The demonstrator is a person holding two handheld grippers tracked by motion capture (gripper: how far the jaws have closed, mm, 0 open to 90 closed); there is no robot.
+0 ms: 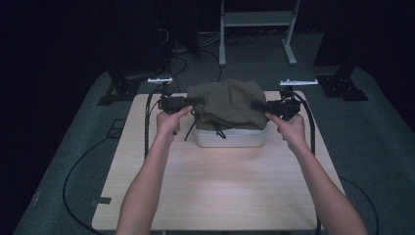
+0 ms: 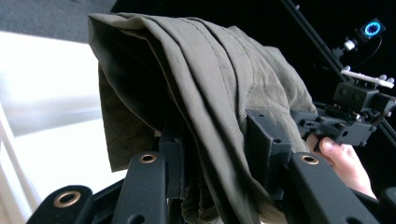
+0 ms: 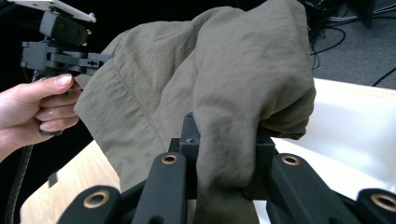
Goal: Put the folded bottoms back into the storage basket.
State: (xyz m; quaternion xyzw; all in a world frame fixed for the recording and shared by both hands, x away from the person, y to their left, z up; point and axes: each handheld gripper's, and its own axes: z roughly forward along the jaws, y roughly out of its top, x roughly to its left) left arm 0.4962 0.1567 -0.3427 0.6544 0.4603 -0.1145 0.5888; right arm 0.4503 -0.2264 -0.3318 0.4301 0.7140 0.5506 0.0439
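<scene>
Drooping olive cloth (image 1: 227, 104), bunched folds

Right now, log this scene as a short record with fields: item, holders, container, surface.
item: olive-green garment, bunched, held up between both claws
left claw: shut on the garment's left end
right claw: shut on the garment's right end
container: white bin, directly under the garment
surface: light wooden table
hanging: dark cord dangling in front of the bin

Olive-green cloth (image 1: 227, 104), white bin (image 1: 231, 137), black tools.
</scene>
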